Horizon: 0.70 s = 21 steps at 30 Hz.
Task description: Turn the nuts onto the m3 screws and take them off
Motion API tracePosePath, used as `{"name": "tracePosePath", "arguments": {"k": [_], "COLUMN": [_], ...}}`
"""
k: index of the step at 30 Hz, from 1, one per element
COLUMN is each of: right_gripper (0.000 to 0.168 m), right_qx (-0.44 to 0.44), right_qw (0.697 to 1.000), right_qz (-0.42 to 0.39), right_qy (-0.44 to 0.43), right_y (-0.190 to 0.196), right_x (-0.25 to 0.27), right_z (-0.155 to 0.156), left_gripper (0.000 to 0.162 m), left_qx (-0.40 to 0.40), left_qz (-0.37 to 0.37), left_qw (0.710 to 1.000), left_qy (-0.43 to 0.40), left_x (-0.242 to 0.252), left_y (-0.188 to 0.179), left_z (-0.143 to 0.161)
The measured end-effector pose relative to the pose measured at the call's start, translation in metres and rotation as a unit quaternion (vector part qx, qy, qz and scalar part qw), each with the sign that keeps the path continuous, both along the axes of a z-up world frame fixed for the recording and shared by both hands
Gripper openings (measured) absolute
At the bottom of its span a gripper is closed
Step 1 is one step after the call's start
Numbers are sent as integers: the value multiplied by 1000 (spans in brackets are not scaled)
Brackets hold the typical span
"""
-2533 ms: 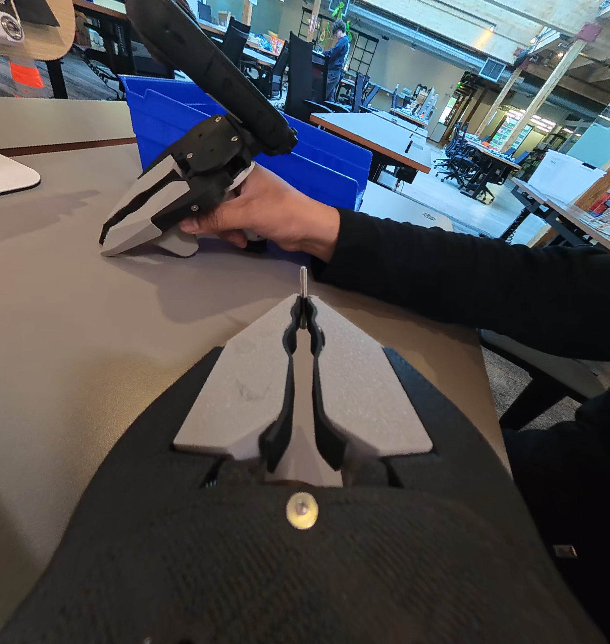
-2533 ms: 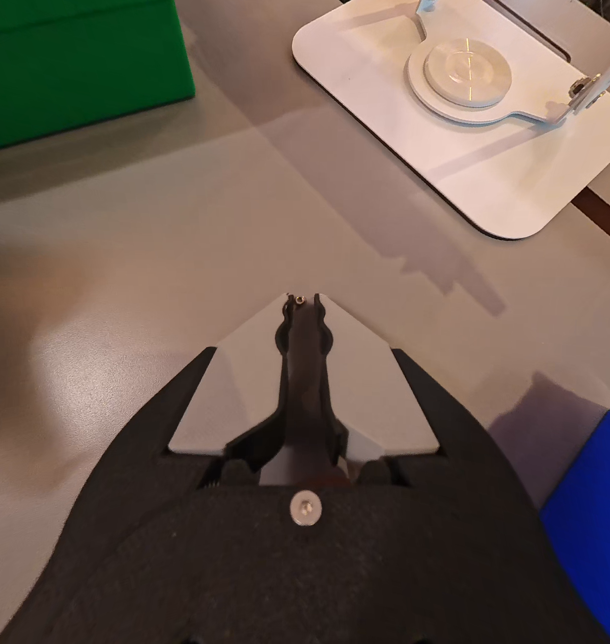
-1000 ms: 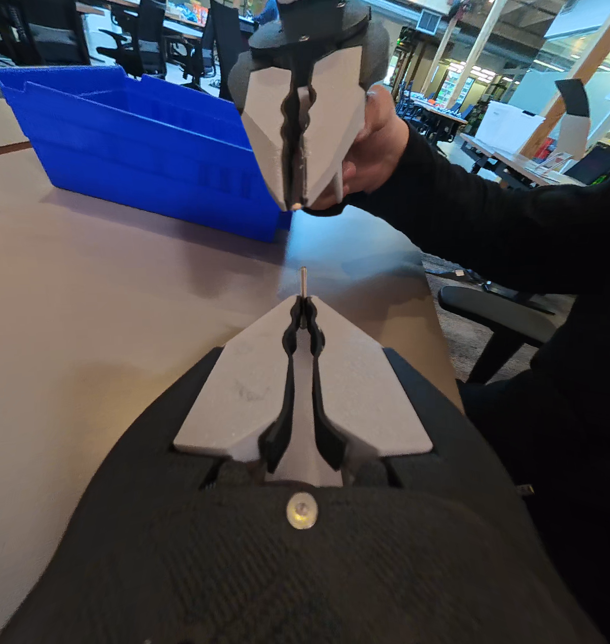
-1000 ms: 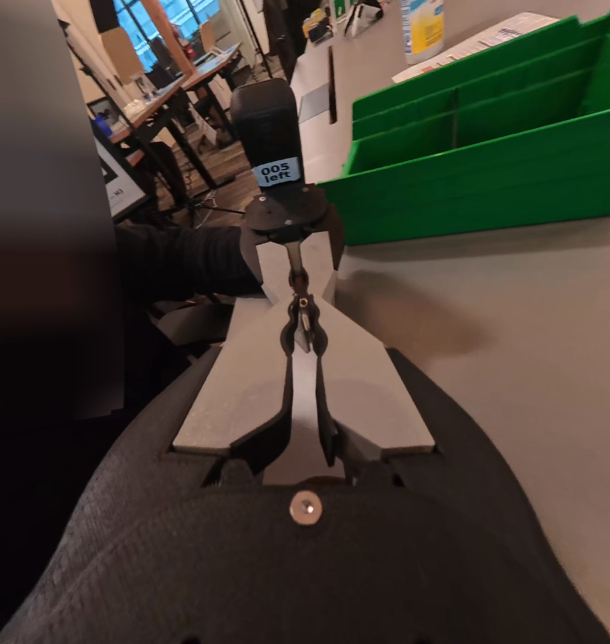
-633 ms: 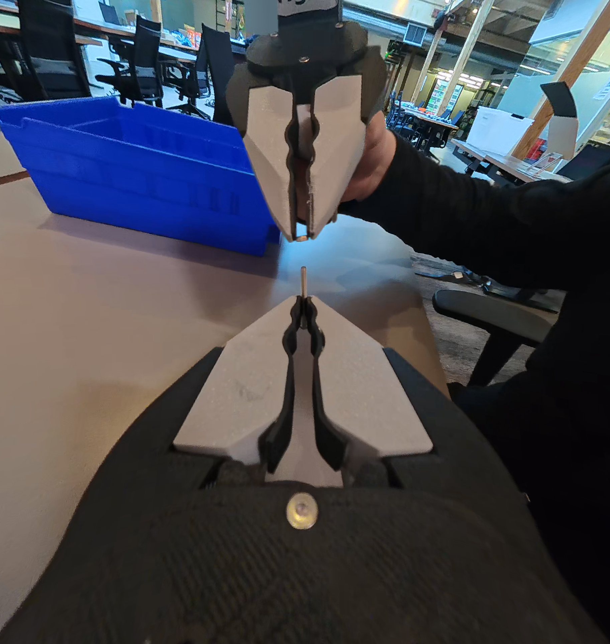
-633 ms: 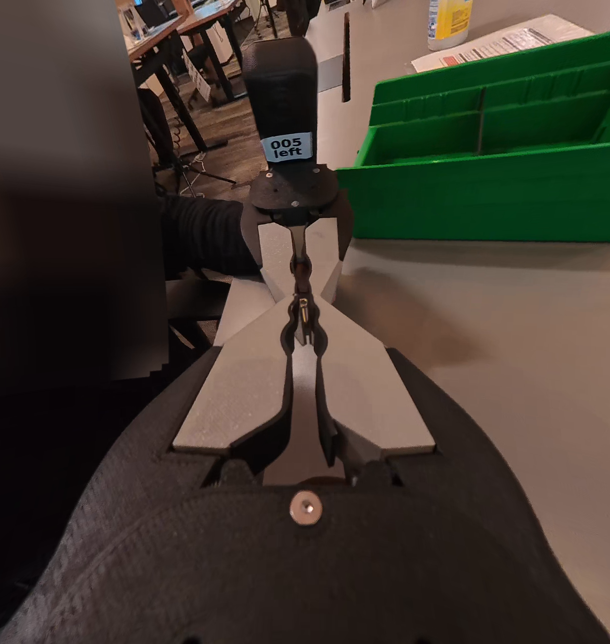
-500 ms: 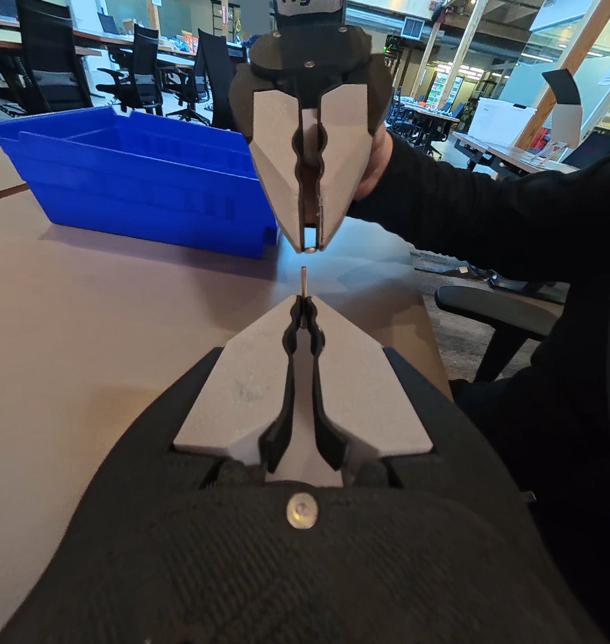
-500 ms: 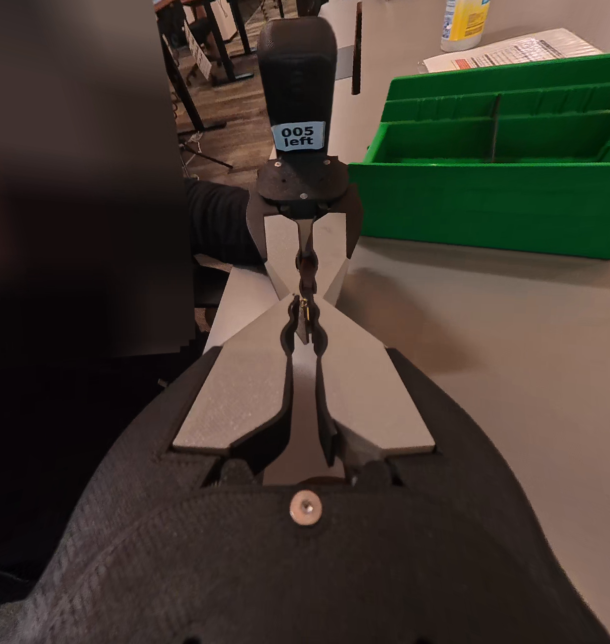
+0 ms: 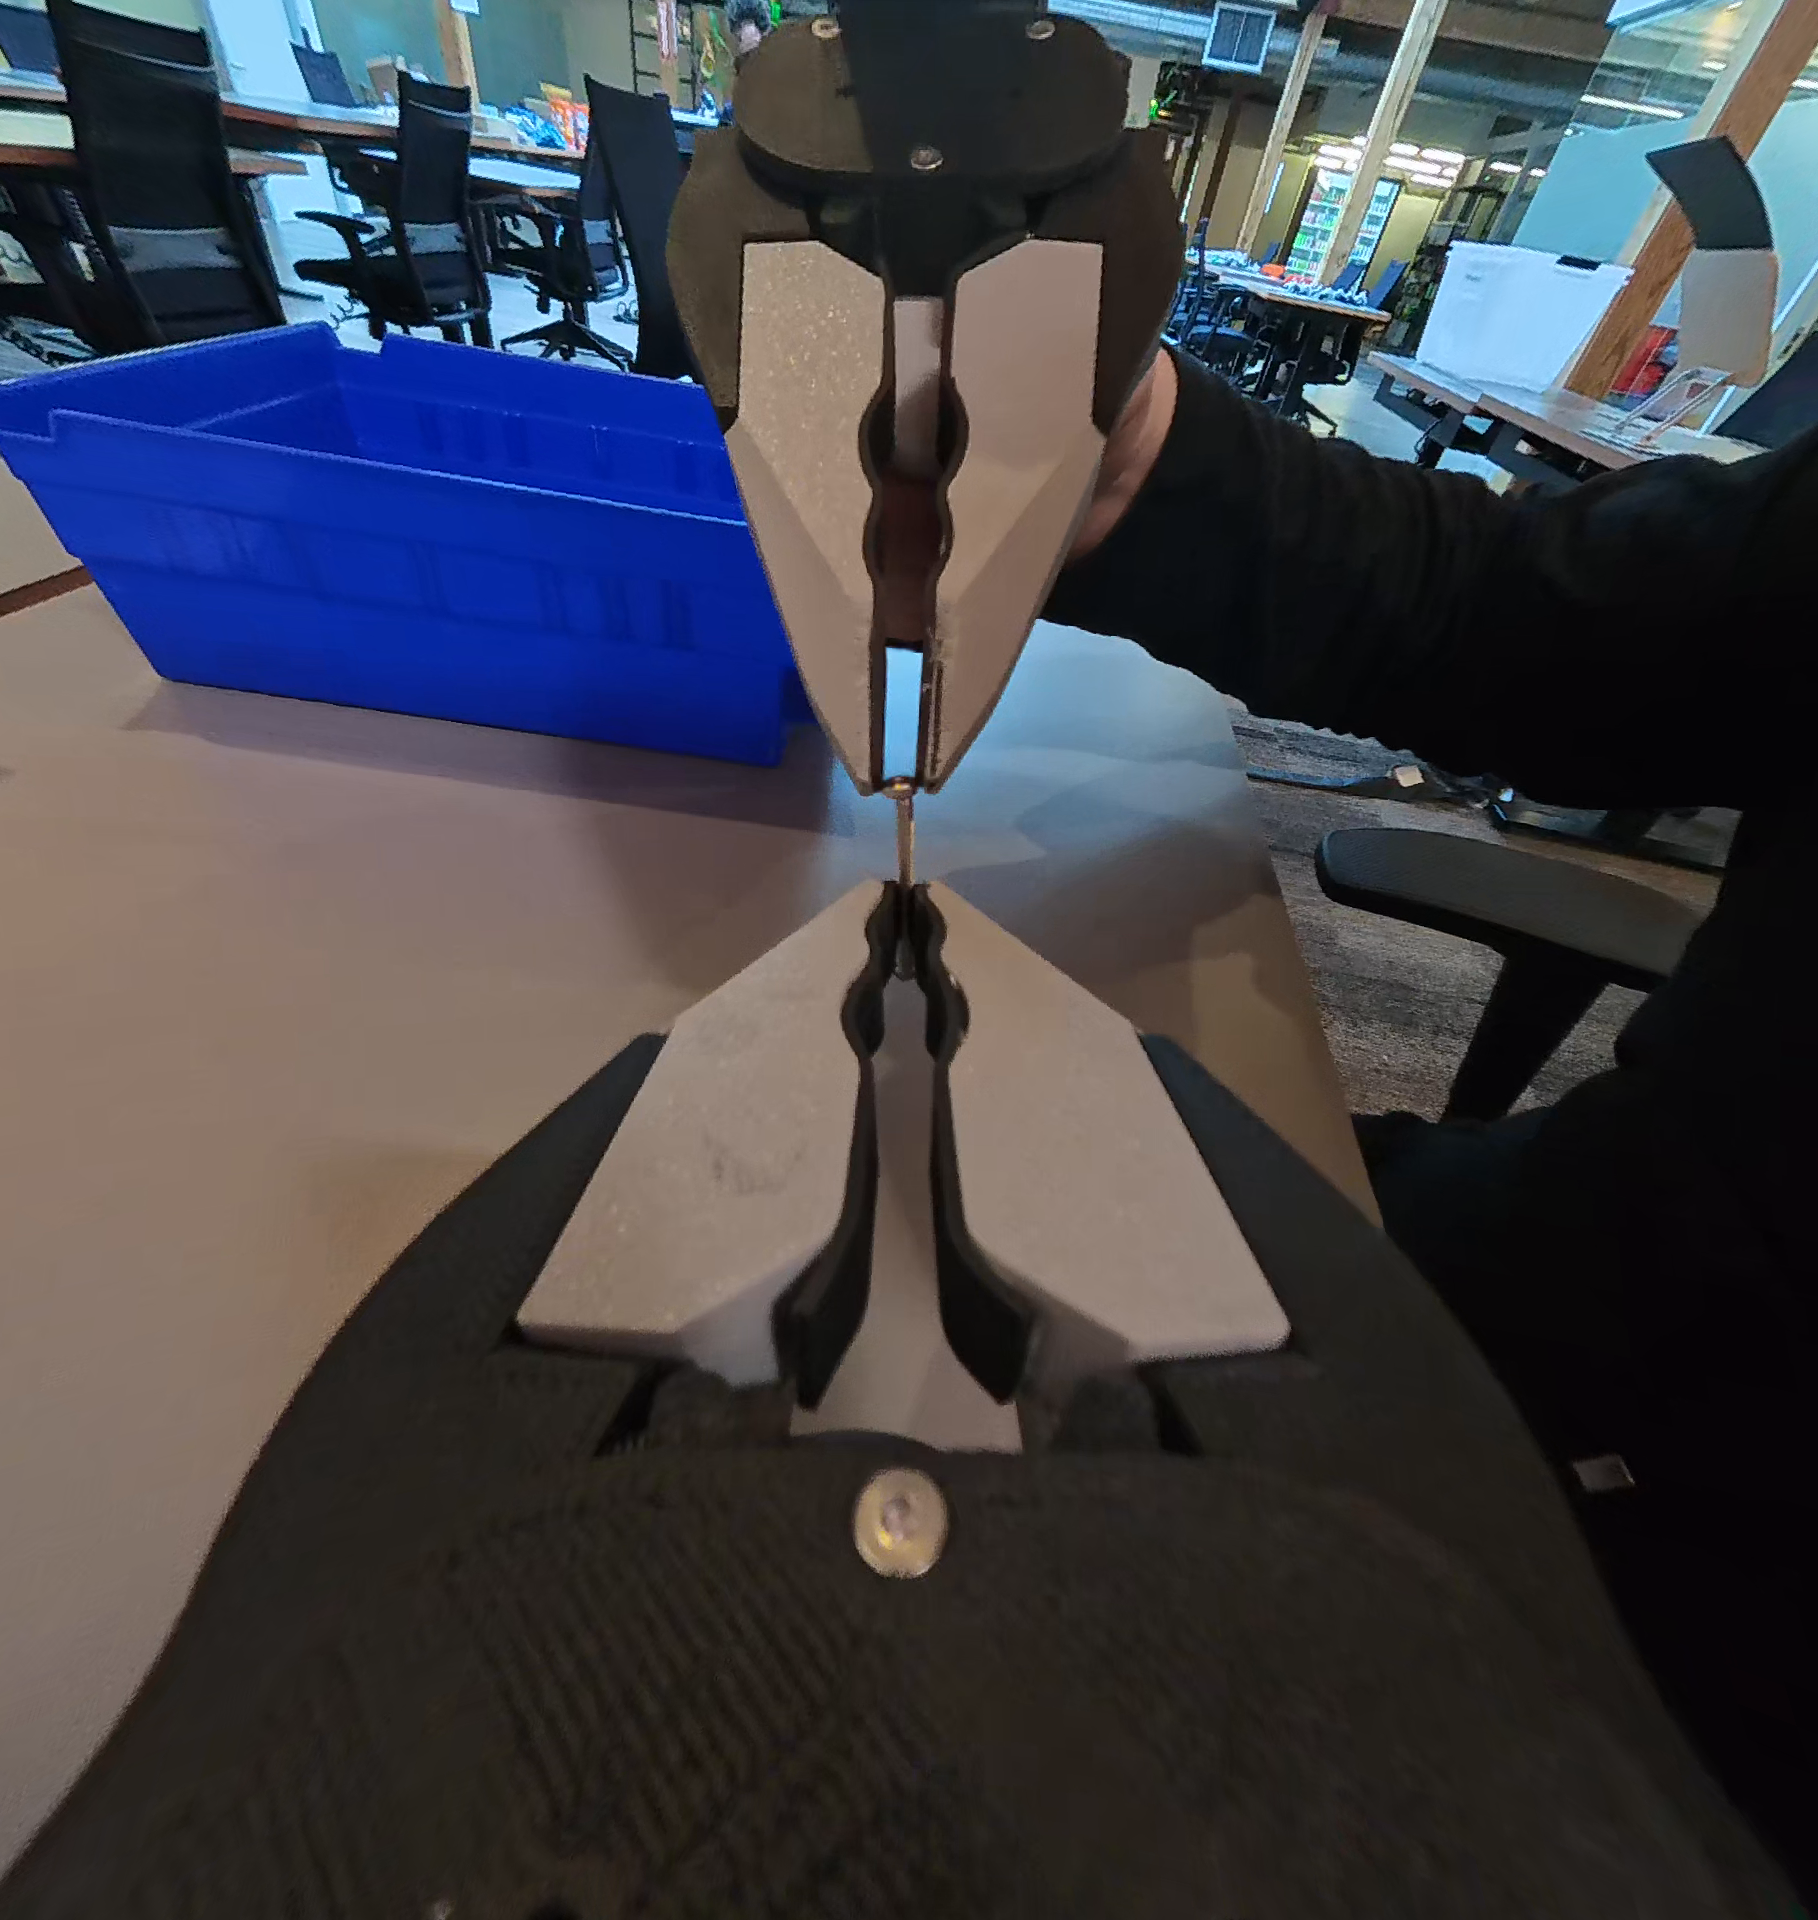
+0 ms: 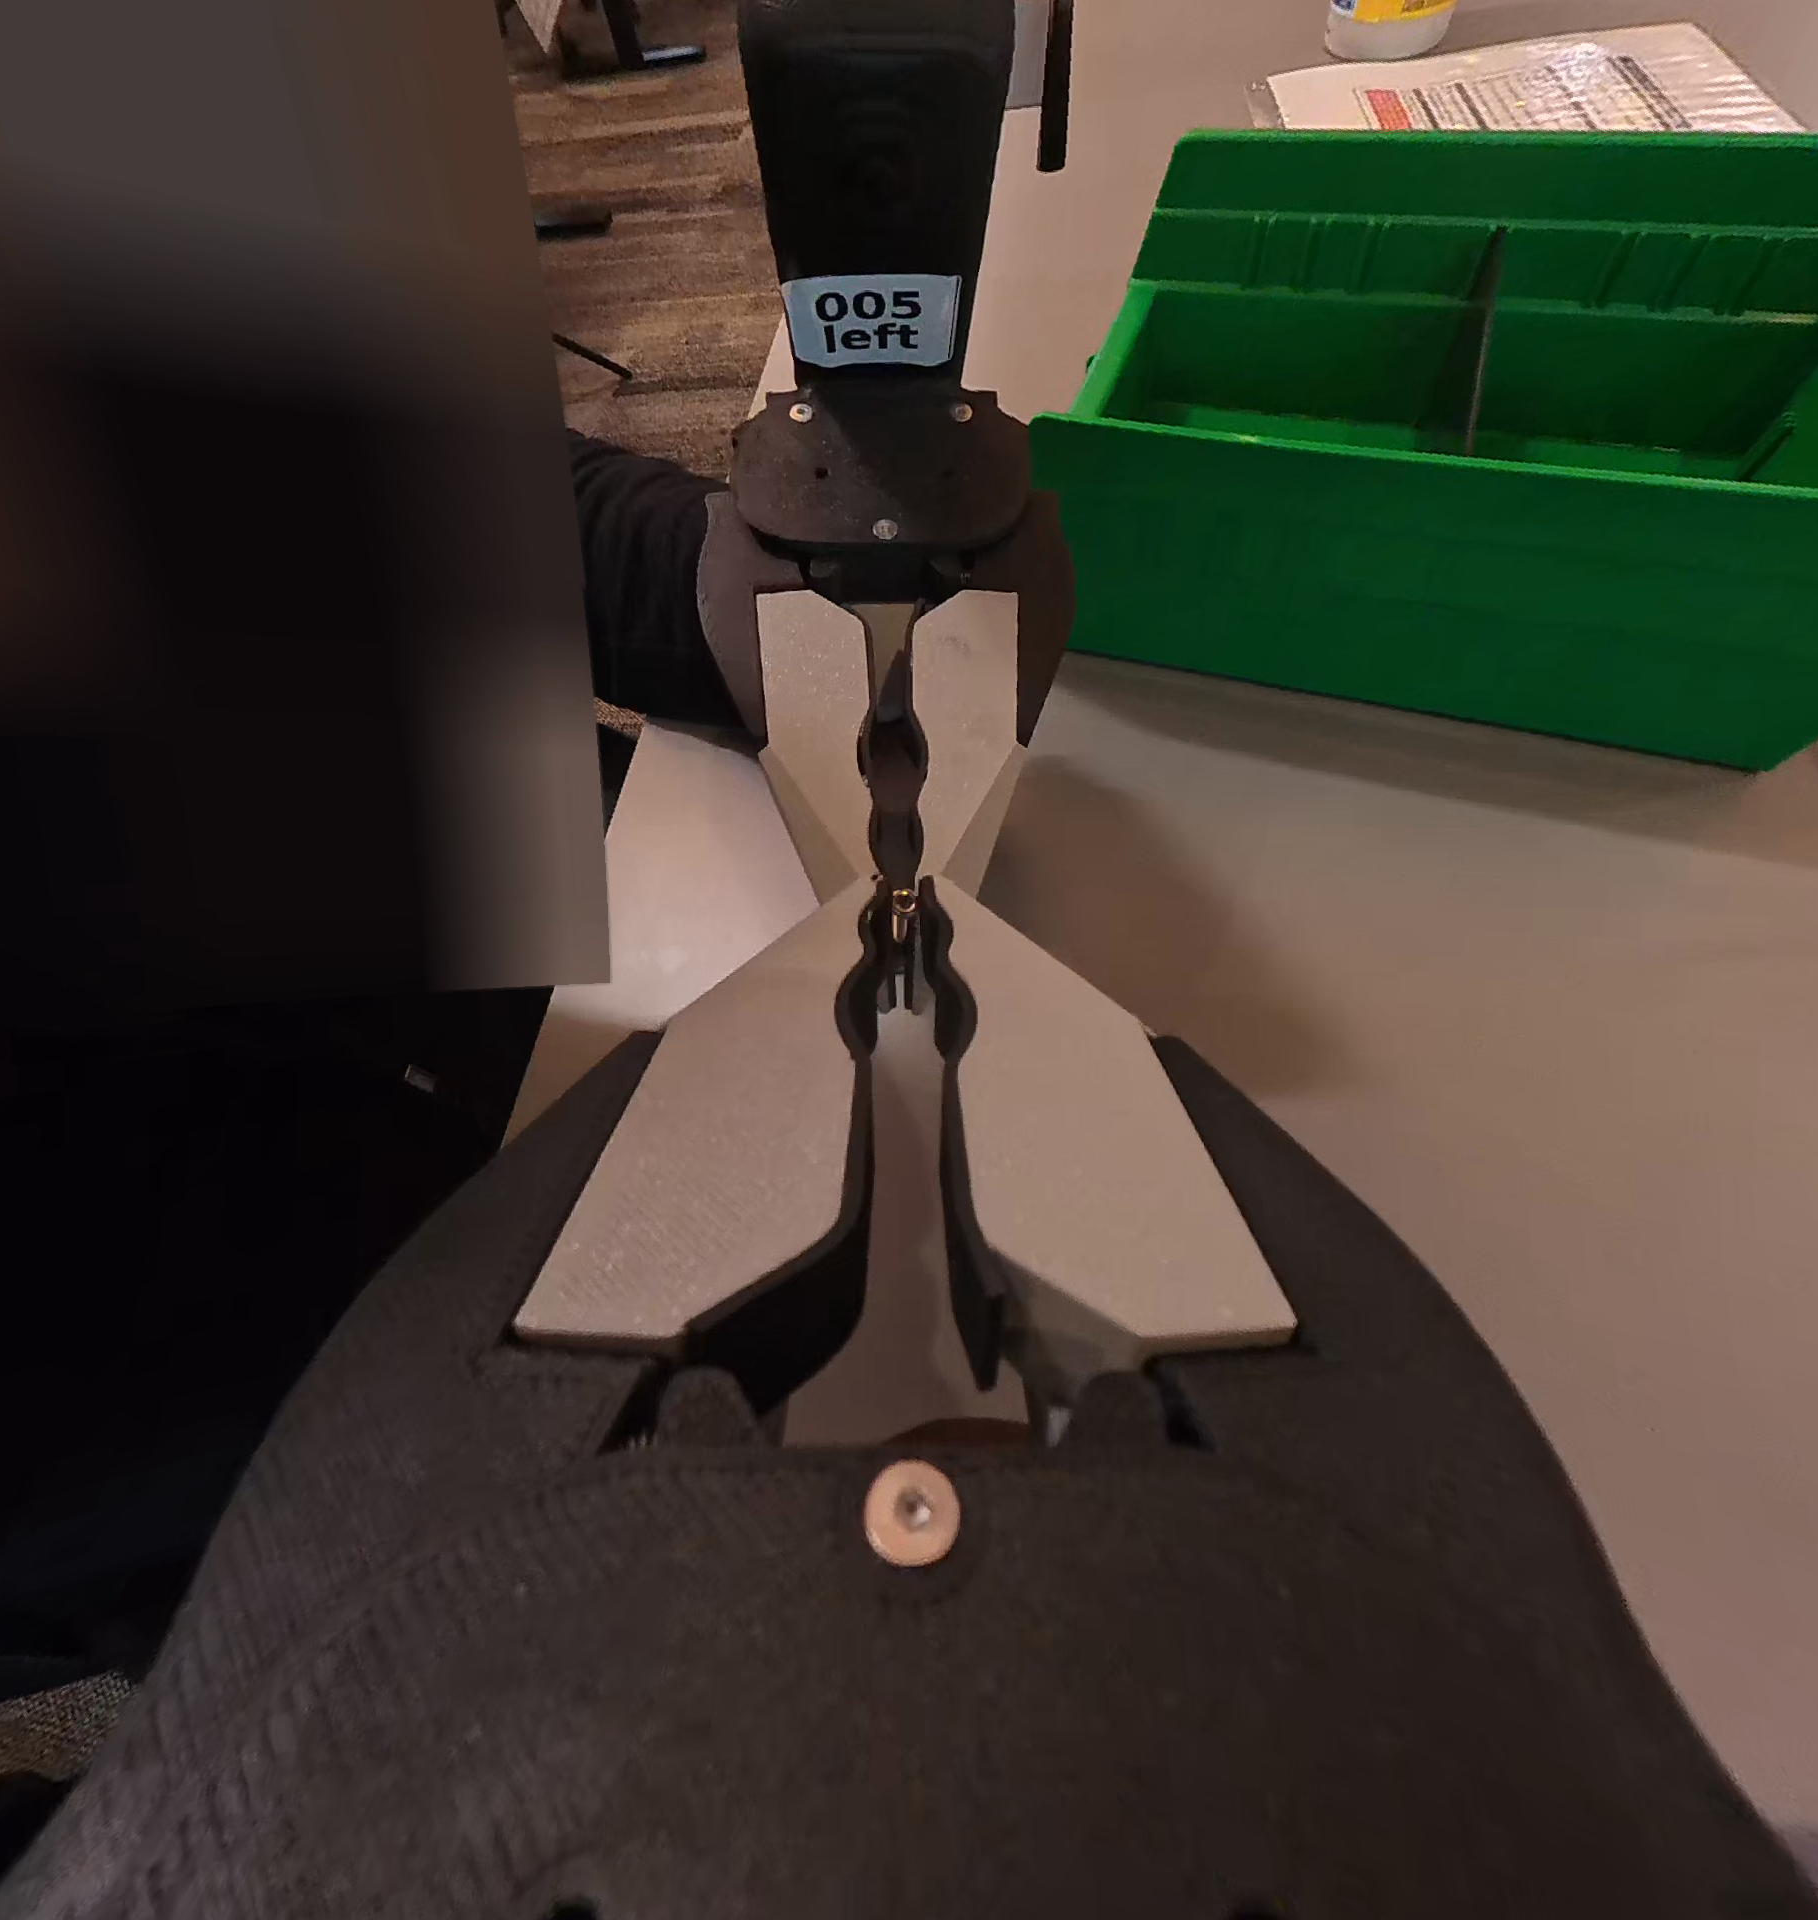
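Screw (image 9: 904, 844) and nut (image 9: 897, 787) meet tip to tip in the air above the tabletop's (image 9: 261, 935) near edge. The left gripper (image 9: 903, 914) has its jaws clamped on the screw's lower end, shank pointing away. The right gripper (image 9: 898, 781) faces it head-on, jaws pinched on the nut. I judge that threading needs both axes held in line, light pressure and a slow first twist, or the nut cross-threads. A blue bin (image 9: 396, 540) stands behind.

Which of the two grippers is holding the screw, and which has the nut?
The left gripper pinches the screw, shaft pointing forward. The right gripper, tip to tip with it, pinches the nut at the screw's end.
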State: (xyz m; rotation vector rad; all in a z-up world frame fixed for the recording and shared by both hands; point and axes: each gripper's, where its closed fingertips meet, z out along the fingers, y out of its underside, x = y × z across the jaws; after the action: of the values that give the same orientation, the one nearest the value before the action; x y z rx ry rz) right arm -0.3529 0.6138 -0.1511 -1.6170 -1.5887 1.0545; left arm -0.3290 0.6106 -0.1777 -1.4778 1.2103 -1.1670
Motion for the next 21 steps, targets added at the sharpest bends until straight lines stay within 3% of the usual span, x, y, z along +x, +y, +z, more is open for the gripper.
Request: {"name": "tracePosePath", "arguments": {"k": [21], "right_gripper": [2], "right_qx": [15], "right_qw": [1000], "right_qz": [4], "right_qy": [-27], "right_y": [-1], "right_x": [-1], "right_z": [-5], "left_gripper": [0], "left_qx": [2], "left_qz": [1], "left_qw": [1000], "left_qy": [10], "left_x": [1], "left_y": [0], "left_z": [-4]}}
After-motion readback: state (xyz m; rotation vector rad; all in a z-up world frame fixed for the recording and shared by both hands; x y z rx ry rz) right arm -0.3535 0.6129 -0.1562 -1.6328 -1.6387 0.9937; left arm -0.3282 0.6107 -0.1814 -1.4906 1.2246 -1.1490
